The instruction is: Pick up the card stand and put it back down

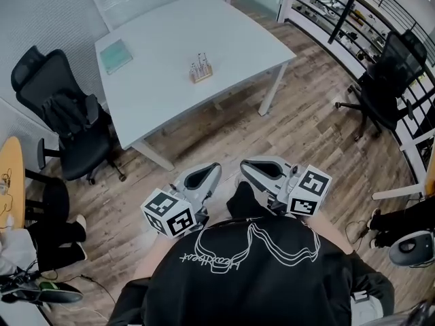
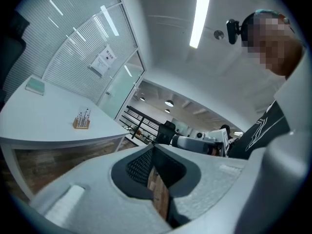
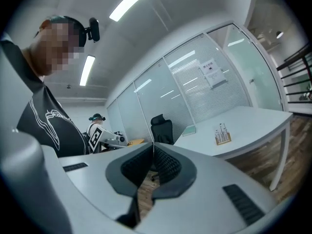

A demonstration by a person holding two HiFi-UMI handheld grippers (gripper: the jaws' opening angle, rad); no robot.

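1. On the white table [image 1: 170, 39], roughly at its middle, the card stand [image 1: 201, 70] sits upright. A pale green notebook [image 1: 115, 55] lies well apart from it, toward a far corner.
2. Wood-plank floor [image 1: 224, 134] surrounds the table. One black office chair [image 1: 68, 121] stands at its left side. A second chair [image 1: 391, 80] is off to the right, beside a dark railing [image 1: 353, 19].
3. Close to the person's chest and well short of the table, the left gripper [image 1: 207, 173] and the right gripper [image 1: 253, 168] each have their jaws pressed together on nothing.
4. The head view looks only downward; the left gripper view adds a long ceiling light [image 2: 199, 18] and a blind-covered glass wall [image 2: 83, 57].
5. The right gripper view alone shows another person [image 3: 96, 123] in a cap, standing past the left gripper, and a paper notice [image 3: 212, 73] on the glass. It also shows the stand from the side, on the table's near part.
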